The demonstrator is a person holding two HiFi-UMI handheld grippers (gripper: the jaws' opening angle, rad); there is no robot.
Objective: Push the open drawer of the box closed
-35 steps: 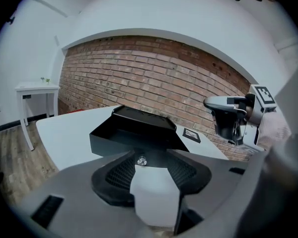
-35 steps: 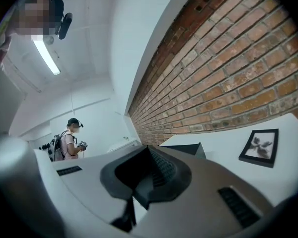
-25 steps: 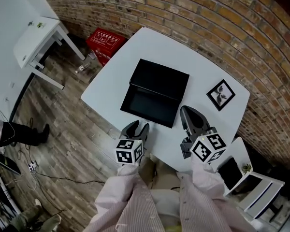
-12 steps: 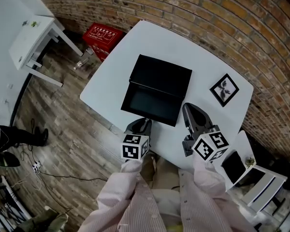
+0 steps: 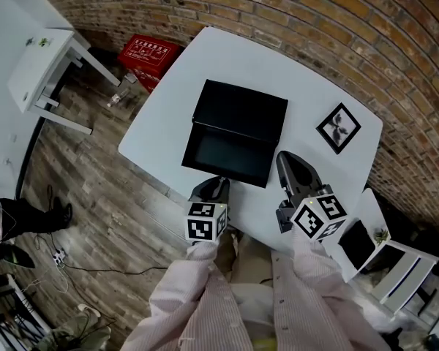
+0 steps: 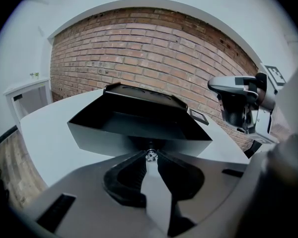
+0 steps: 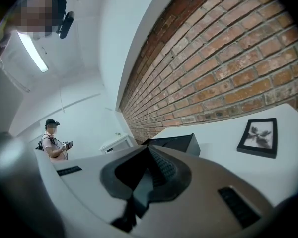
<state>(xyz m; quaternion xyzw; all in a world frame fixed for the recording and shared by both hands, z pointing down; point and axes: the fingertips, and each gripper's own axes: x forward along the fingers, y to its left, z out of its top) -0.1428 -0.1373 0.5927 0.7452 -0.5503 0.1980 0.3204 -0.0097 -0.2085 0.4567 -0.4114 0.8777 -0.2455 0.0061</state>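
A black box (image 5: 241, 110) lies on the white table (image 5: 161, 123), its drawer (image 5: 223, 152) pulled out toward me and empty. At the drawer's front edge my left gripper (image 5: 218, 183) has its tips drawn together. In the left gripper view the drawer front (image 6: 114, 138) fills the middle, and the left gripper (image 6: 150, 156) is pinched on the small clear knob (image 6: 150, 154). My right gripper (image 5: 284, 159) hovers beside the drawer's right corner, shut and empty. The right gripper view shows the right gripper (image 7: 150, 150) with its jaws together and the box (image 7: 176, 144) beyond.
A framed picture (image 5: 338, 127) lies at the table's right side, also seen as the picture (image 7: 259, 137). A red crate (image 5: 148, 53) and a small white table (image 5: 36, 64) stand on the wooden floor to the left. A brick wall runs behind. A person (image 7: 53, 140) stands far off.
My left gripper moved forward from the table's near edge to the drawer front, and its jaws went from wide apart to pinched together. The right gripper barely shifted.
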